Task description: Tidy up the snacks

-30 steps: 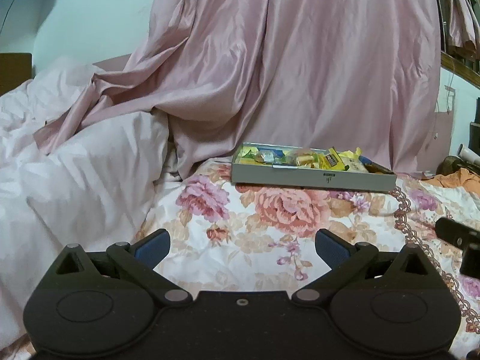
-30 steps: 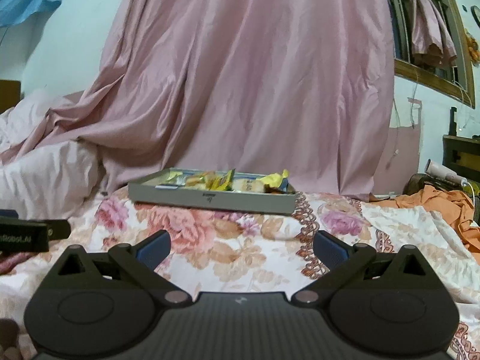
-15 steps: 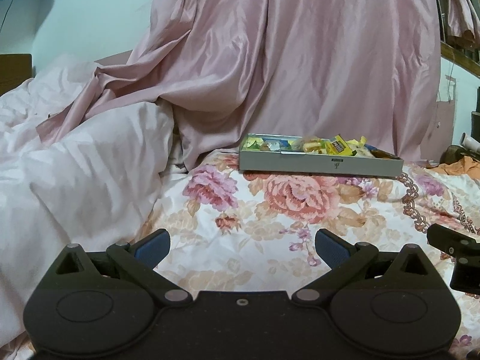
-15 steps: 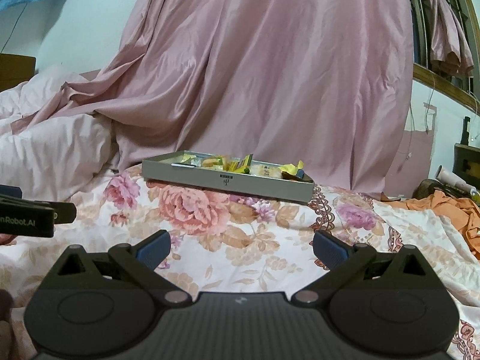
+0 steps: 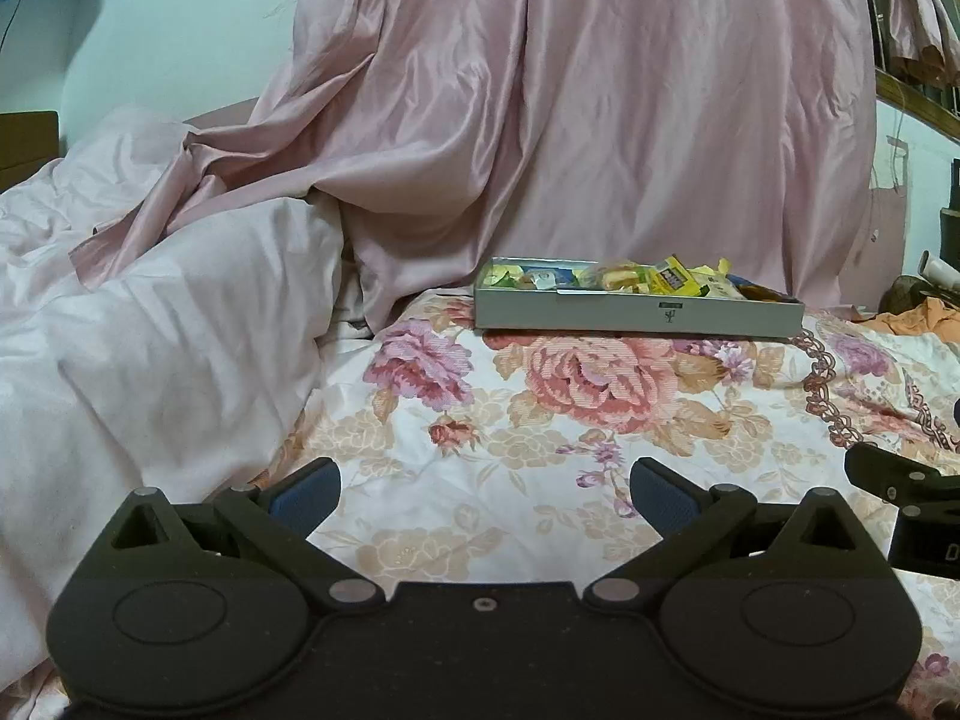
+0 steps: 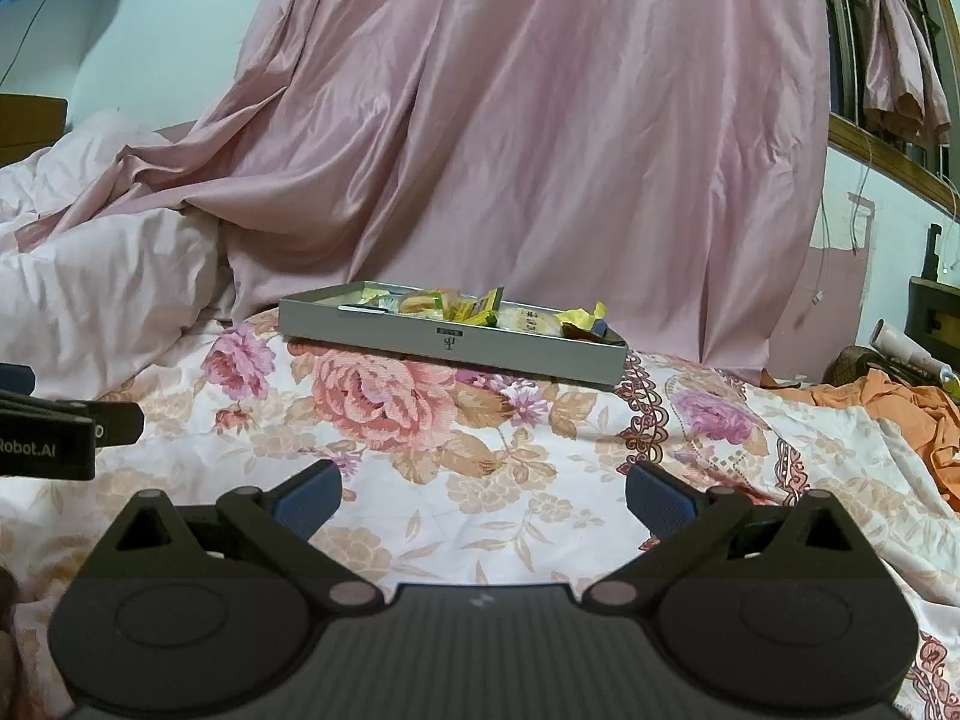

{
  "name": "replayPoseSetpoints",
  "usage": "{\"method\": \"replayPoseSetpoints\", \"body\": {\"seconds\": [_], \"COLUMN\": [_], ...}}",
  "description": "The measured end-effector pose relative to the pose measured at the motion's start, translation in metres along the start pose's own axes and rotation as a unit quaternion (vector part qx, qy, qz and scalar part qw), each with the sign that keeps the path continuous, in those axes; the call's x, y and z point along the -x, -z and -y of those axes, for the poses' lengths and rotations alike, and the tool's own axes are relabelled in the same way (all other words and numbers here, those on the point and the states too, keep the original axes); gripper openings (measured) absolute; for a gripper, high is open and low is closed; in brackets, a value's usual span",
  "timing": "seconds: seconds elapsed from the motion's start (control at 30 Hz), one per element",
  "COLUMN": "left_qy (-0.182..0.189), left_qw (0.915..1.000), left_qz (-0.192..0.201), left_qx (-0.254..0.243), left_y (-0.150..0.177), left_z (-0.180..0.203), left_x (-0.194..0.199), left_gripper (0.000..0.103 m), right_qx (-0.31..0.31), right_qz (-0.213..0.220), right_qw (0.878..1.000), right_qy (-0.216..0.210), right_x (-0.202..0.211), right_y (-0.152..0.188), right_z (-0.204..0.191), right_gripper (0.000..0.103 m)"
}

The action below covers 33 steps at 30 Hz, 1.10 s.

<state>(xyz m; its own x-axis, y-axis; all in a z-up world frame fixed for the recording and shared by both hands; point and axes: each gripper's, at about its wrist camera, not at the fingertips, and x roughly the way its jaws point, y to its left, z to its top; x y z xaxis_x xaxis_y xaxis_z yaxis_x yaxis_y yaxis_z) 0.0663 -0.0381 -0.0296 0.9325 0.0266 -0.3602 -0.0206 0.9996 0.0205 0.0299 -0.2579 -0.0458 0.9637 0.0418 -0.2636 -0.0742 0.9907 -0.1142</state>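
Note:
A shallow grey box (image 5: 636,318) lies on a floral bedspread (image 5: 540,420), filled with several wrapped snacks (image 5: 660,276), mostly yellow. The right wrist view has the same box (image 6: 450,345) with its snacks (image 6: 474,306) ahead and slightly left. My left gripper (image 5: 485,489) is open and empty, well short of the box. My right gripper (image 6: 483,489) is open too, holding nothing, and also stands back from the box. Each gripper's side shows at the edge of the other's view.
A pink satin curtain (image 5: 600,120) hangs behind the box. A rumpled pale pink quilt (image 5: 150,330) is heaped at the left. Orange cloth (image 6: 900,408) and dark furniture (image 6: 936,312) sit at the far right.
Both grippers have drawn back and dropped lower, so the box sits farther off in both views. Both stay open and empty.

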Motion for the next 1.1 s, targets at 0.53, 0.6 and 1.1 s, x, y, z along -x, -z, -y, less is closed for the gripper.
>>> {"method": "replayPoseSetpoints", "body": {"seconds": [0.53, 0.6, 1.1], "left_qy": [0.001, 0.002, 0.000], "left_qw": [1.0000, 1.0000, 1.0000], "left_qz": [-0.001, -0.002, -0.001], "left_qx": [0.000, -0.001, 0.001], "left_y": [0.0008, 0.0011, 0.0020], "left_z": [0.0013, 0.0017, 0.0012], "left_x": [0.0003, 0.0003, 0.0011], "left_gripper": [0.102, 0.102, 0.102], "right_qx": [0.002, 0.002, 0.004], "right_qz": [-0.002, -0.002, -0.005], "right_qw": [1.000, 1.000, 1.000], "right_qy": [-0.001, 0.000, -0.005], "right_x": [0.0002, 0.0003, -0.0003], "right_y": [-0.0003, -0.0004, 0.0014], "right_z": [-0.0015, -0.0016, -0.0024], "right_gripper": [0.103, 0.103, 0.103]}}
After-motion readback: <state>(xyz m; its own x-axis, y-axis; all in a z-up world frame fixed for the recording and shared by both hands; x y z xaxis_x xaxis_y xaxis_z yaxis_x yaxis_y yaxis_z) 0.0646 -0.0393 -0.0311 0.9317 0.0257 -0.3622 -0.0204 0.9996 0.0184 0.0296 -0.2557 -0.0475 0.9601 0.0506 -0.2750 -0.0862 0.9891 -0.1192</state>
